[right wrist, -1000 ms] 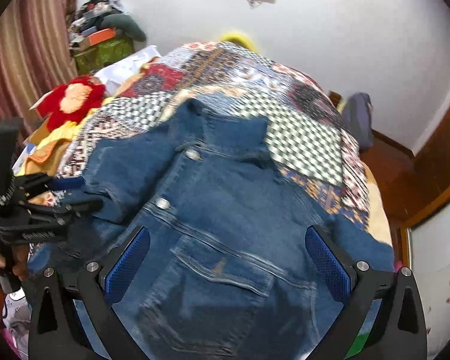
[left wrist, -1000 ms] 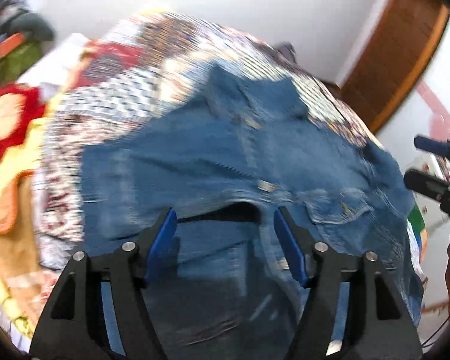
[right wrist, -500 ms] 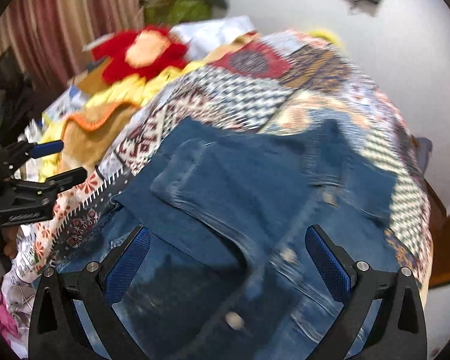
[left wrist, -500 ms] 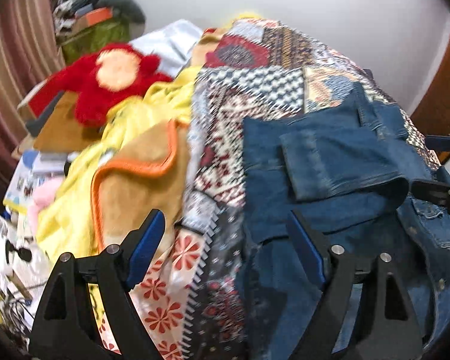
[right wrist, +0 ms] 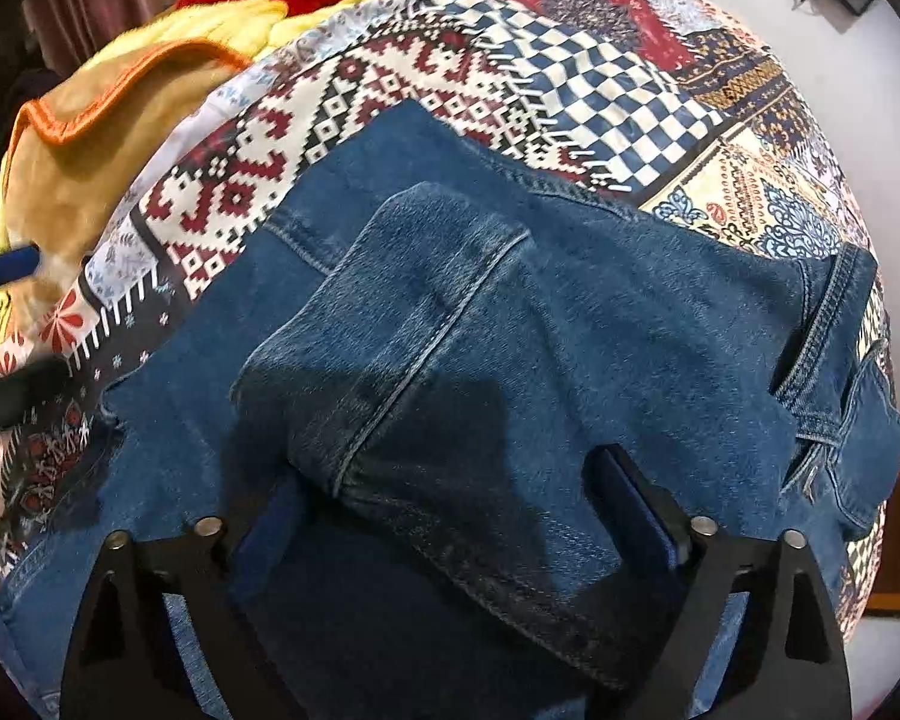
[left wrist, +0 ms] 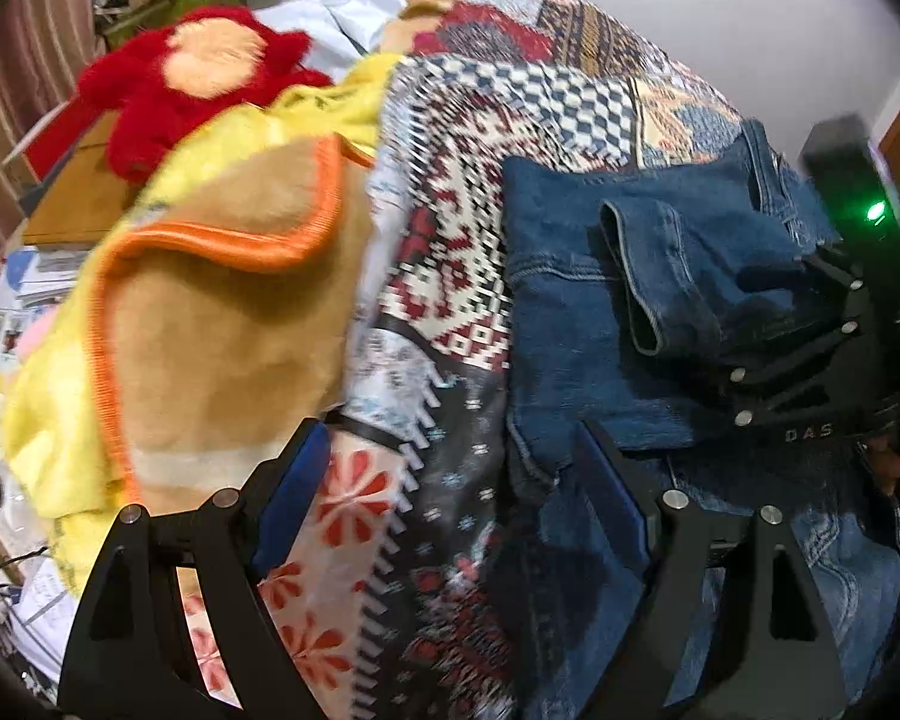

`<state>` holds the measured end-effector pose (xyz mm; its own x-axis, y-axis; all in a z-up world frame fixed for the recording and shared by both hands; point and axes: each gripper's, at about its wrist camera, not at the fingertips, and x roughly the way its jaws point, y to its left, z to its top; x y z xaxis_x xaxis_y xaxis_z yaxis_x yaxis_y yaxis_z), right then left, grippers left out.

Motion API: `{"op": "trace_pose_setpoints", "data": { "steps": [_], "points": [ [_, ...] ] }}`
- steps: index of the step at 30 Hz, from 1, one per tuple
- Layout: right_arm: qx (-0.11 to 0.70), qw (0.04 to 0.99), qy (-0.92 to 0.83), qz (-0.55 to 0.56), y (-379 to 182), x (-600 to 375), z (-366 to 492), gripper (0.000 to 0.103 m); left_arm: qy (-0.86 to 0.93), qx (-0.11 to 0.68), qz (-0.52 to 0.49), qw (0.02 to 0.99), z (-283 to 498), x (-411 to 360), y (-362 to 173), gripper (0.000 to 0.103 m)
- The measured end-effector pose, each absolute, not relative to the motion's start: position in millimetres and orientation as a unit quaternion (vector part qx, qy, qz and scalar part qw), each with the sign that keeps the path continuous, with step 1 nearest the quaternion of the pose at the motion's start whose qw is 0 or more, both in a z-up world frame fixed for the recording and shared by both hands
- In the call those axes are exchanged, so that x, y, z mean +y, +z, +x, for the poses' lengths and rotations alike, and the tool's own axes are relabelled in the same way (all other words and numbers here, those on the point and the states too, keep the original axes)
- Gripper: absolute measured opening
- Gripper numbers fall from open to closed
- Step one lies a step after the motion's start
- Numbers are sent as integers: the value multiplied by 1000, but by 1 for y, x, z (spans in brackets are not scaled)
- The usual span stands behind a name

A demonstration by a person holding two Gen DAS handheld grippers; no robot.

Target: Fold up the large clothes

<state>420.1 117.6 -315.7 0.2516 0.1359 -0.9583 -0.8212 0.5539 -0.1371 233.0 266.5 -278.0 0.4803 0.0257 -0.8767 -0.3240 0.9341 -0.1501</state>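
Observation:
A blue denim jacket (right wrist: 630, 312) lies on a patchwork quilt (right wrist: 450, 78), with one sleeve (right wrist: 414, 348) folded across its body. My right gripper (right wrist: 450, 516) is open, its fingers straddling the sleeve cuff from above. In the left wrist view the jacket (left wrist: 564, 312) lies at the right and the sleeve cuff (left wrist: 660, 276) stands open. My left gripper (left wrist: 456, 492) is open over the quilt (left wrist: 462, 252) at the jacket's left edge. The right gripper's body (left wrist: 834, 360) shows at the far right there.
A yellow and tan blanket with orange trim (left wrist: 210, 276) lies left of the jacket. A red plush toy (left wrist: 198, 72) sits beyond it. Cluttered papers and cables (left wrist: 6, 570) lie off the bed's left side. A white wall stands behind.
Both grippers swung left. The left one left the jacket's middle and now hangs over the quilt at its edge. The right one came down closer over the folded sleeve.

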Motion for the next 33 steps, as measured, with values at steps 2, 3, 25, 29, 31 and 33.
{"op": "trace_pose_setpoints", "data": {
  "steps": [2, 3, 25, 29, 31, 33],
  "points": [
    [508, 726, 337, -319, -310, 113, 421, 72, 95, 510, -152, 842, 243, 261, -288, 82],
    [508, 728, 342, -309, -306, 110, 422, 62, 91, 514, -154, 839, 246, 259, -292, 83],
    [452, 845, 270, -92, -191, -82, 443, 18, 89, 560, -112, 816, 258, 226, -316, 88],
    [452, 853, 250, -71, -191, -125, 437, 17, 106, 566, -107, 810, 259, 226, -307, 87],
    [461, 851, 243, -64, -198, -143, 435, 17, 111, 566, -95, 811, 259, 222, -299, 87],
    [468, 849, 236, -61, -205, -157, 433, 17, 114, 561, -80, 816, 261, 215, -287, 87]
  ]
}}
